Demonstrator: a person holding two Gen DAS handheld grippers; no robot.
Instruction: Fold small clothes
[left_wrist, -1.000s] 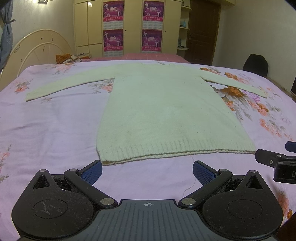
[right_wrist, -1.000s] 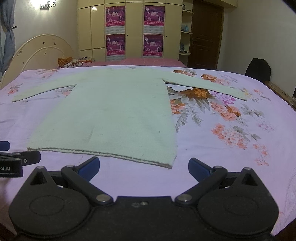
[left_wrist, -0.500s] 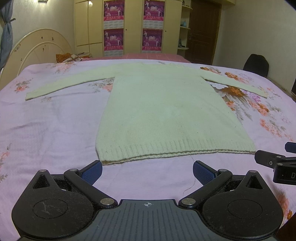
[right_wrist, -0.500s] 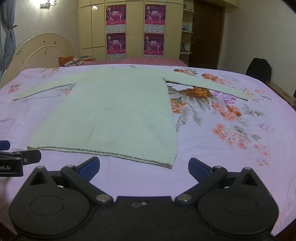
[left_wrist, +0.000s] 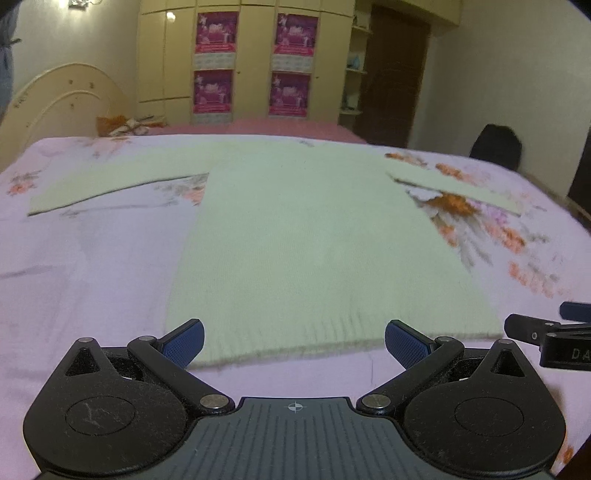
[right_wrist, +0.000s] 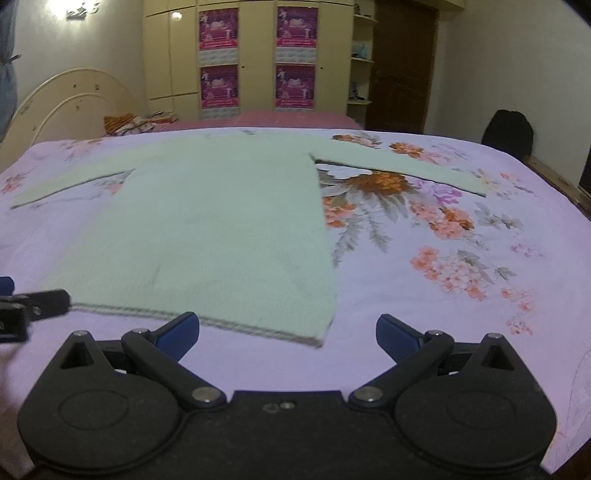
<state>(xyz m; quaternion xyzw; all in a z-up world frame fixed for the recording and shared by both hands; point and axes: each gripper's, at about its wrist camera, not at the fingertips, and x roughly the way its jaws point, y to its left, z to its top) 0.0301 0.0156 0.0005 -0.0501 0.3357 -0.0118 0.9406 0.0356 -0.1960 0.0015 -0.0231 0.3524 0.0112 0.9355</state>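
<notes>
Pale green sweater (left_wrist: 314, 236) lies flat, sleeves spread toward 10 and 2 o'clock. Left gripper (left_wrist: 293, 338) and right gripper (right_wrist: 287, 328) hover at its hem, jaws spread, empty. Frames are blurry, but probably lined up for a hem pinch.

Legible markings: one partial item

We read only the pale letters "DA", cut off by the frame edge, on the black body of the right gripper (left_wrist: 554, 328) where it enters the left wrist view. We note four pink posters (right_wrist: 218, 86) on the wardrobe doors (right_wrist: 258, 55), each with a pale band of print along its foot, too small and blurred for us to read. We find no numbers or brand names elsewhere.
</notes>
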